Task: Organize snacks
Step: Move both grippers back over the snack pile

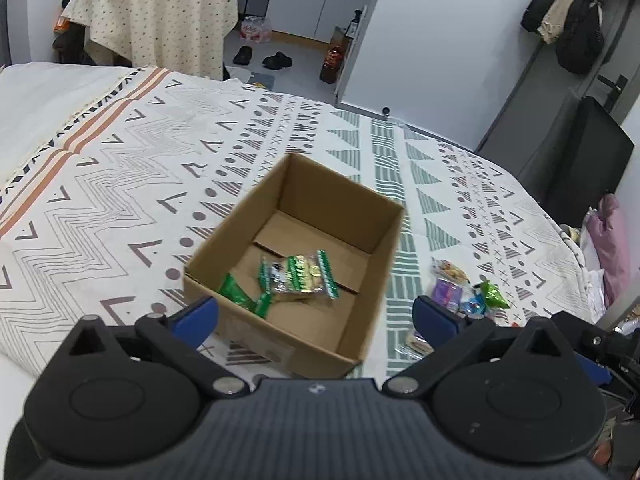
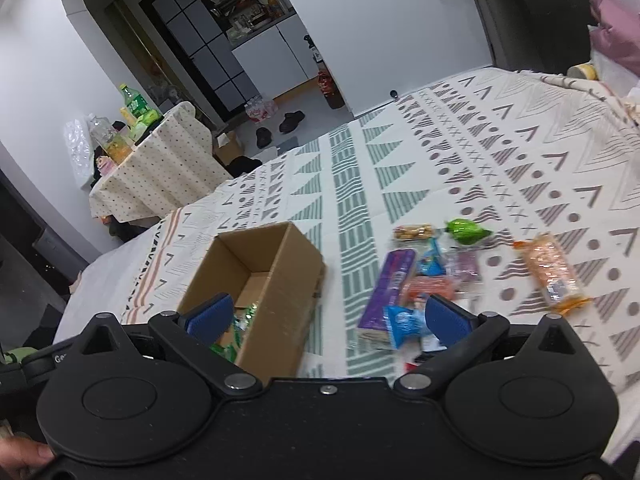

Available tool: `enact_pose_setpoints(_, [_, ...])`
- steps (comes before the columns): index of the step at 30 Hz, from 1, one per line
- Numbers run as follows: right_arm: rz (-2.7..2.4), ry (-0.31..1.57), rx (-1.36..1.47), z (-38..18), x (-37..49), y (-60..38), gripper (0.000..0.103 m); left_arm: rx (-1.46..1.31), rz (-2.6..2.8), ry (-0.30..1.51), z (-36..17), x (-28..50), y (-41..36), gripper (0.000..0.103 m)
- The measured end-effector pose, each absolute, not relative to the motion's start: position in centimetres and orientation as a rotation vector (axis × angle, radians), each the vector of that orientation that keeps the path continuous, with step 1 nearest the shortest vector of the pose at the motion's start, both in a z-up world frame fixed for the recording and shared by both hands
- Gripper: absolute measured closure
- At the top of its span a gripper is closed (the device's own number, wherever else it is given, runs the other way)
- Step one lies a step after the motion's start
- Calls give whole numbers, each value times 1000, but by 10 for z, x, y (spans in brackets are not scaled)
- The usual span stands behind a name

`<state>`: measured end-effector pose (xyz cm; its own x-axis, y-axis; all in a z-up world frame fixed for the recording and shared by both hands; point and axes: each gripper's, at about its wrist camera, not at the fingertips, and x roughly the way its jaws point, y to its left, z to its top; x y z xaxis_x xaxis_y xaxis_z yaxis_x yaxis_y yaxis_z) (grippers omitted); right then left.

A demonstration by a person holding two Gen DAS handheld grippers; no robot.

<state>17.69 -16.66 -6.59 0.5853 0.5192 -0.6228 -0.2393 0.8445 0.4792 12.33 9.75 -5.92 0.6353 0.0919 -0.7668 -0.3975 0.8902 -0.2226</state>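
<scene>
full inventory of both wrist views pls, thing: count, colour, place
cardboard box: 1, brown, open, on the bedspread
snack packets in box: at least 2, green, on the box floor
loose snack packets: about 9, purple, blue, green, orange, red, on the bedspread beside the box
orange packet: 1, set apart from the pile
bedspread: 1, white, patterned
side table: 1, dotted cloth, bottles on top
shoes: 2, black, on the floor
left gripper: jaws open, empty
right gripper: jaws open, empty
</scene>
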Motion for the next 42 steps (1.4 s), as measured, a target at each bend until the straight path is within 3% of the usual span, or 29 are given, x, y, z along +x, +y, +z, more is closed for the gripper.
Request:
enact_pose_setpoints(29, [419, 775, 188, -58, 168, -249, 0, -318, 155, 859, -54, 124, 8, 0])
enact_pose_setpoints(42, [381, 819, 253, -88, 182, -276, 1, -277, 162, 893, -79, 139, -21, 0])
